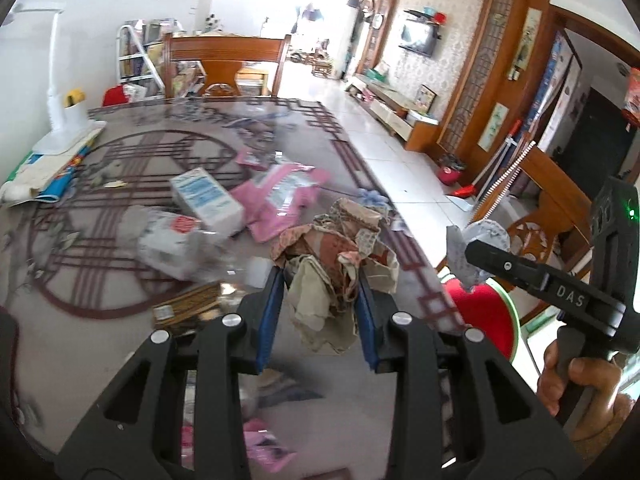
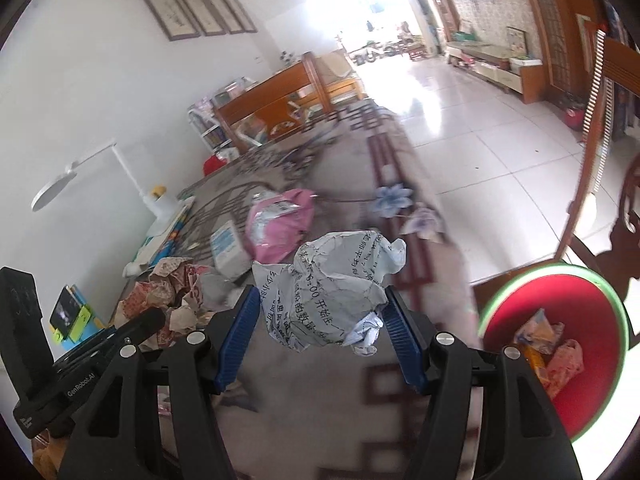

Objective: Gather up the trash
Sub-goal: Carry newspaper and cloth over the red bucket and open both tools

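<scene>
In the left wrist view my left gripper (image 1: 320, 280) is shut on a crumpled brown patterned paper (image 1: 340, 248) above the patterned table (image 1: 100, 340). The right wrist view shows my right gripper (image 2: 320, 296) shut on a crumpled white printed paper (image 2: 336, 280). A red bin (image 2: 576, 288) with a green rim stands below the table's right edge, with wrappers inside. That red bin (image 1: 484, 312) lies between both grippers in the left view, where the right gripper (image 1: 476, 252) carries its paper beyond the table edge.
A white box (image 1: 208, 200), a pink bag (image 1: 280, 196), a white plastic bag (image 1: 172, 240) and a brown packet (image 1: 188, 308) lie on the table. A white lamp (image 1: 68, 112) stands at far left. Wooden chairs (image 1: 228, 60) flank the table. Tiled floor (image 1: 400, 160) stretches right.
</scene>
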The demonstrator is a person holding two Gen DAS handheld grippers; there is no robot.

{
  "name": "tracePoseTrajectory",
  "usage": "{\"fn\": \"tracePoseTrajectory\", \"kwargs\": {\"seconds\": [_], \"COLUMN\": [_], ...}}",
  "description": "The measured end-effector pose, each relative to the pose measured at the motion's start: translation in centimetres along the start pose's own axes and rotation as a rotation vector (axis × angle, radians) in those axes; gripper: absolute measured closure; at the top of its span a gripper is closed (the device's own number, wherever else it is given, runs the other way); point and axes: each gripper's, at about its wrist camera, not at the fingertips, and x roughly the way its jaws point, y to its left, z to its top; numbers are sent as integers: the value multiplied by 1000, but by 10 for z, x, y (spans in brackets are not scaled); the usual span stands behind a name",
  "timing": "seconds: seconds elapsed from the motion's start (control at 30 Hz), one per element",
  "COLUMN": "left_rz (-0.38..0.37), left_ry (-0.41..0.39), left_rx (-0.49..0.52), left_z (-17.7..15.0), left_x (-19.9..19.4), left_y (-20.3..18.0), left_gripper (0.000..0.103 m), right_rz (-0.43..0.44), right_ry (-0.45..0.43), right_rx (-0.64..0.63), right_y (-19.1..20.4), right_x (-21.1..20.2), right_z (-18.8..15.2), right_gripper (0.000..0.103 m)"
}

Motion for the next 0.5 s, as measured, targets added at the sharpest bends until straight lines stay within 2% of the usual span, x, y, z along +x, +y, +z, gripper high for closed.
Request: {"fn": "tracePoseTrajectory", "kwargs": {"seconds": [0.23,0.5], "left_rz": [-43,-81], "left_ry": [31,77], "left_rx": [20,58], "left_z": [-2,-10], "left_x": [17,38], "left_y": [-35,-63], "left_gripper": [70,70], "right_rz": [7,-22], "right_ry": [-28,-42], "right_rx": [91,90], "right_y": [-34,-42], "right_x": [-18,-26], "right_z": [1,0], "right_gripper": [42,42]}}
